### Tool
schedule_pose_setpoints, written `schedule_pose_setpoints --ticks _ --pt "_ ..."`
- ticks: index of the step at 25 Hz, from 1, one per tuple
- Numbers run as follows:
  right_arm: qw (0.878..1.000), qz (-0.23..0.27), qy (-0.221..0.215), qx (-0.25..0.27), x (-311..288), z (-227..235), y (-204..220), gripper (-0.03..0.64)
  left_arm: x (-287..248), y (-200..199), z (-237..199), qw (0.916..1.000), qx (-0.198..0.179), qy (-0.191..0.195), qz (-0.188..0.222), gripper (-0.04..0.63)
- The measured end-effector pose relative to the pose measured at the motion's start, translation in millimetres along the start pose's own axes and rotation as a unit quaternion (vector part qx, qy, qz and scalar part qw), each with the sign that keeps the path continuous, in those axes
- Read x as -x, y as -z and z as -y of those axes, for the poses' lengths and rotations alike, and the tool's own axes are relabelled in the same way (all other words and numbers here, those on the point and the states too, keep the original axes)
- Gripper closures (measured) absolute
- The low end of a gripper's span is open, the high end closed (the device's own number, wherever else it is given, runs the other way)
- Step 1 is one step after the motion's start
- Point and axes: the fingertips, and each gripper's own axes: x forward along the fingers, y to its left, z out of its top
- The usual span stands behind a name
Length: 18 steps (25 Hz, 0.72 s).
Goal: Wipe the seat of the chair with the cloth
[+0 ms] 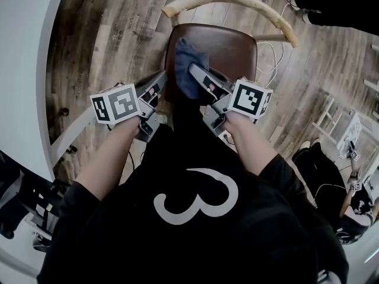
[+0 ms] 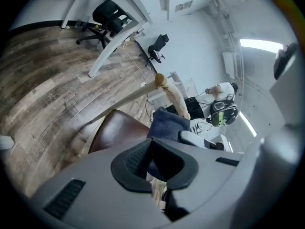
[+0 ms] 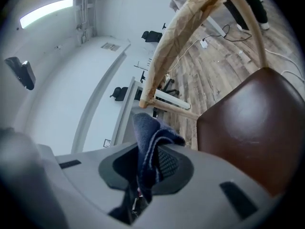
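The chair's brown leather seat (image 1: pixel 228 49) (image 2: pixel 116 128) (image 3: pixel 252 123) lies right ahead of me, under its curved pale wooden backrest (image 1: pixel 237 0) (image 2: pixel 174 97) (image 3: pixel 176 37). A dark blue cloth (image 1: pixel 185 70) (image 2: pixel 167 123) (image 3: pixel 147 132) hangs bunched over the seat's near left part. My right gripper (image 1: pixel 198 73) (image 3: pixel 143 171) is shut on it, with a fold sticking up between the pads. Off the seat's left edge my left gripper (image 1: pixel 159 83) (image 2: pixel 155 168) is held beside the cloth, slightly open and holding nothing.
A white desk frame (image 1: pixel 65 141) runs along the wooden floor at the left. Cables (image 1: pixel 269 58) trail right of the chair. A person's shoes (image 1: pixel 320 5) stand behind the chair, and another person (image 1: pixel 355 200) sits at the lower right. Black office chairs (image 2: pixel 107 13) stand farther off.
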Motion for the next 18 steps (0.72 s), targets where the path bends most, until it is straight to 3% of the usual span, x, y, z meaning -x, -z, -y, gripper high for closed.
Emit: schedule_pose_setpoints --ticks 6,18 --pt "0.998 -0.049 0.019 0.017 -42.6 27.7 3.5 0.561 -17.5 4.2 -28.7 0.9996 0.019 -0.019 0.004 0.583" --pt "0.994 -0.058 0.087 0.031 -97.4 98.7 -7.3 0.561 -32.7 11.5 -87.0 0.9956 0.061 -0.071 0.011 0.583"
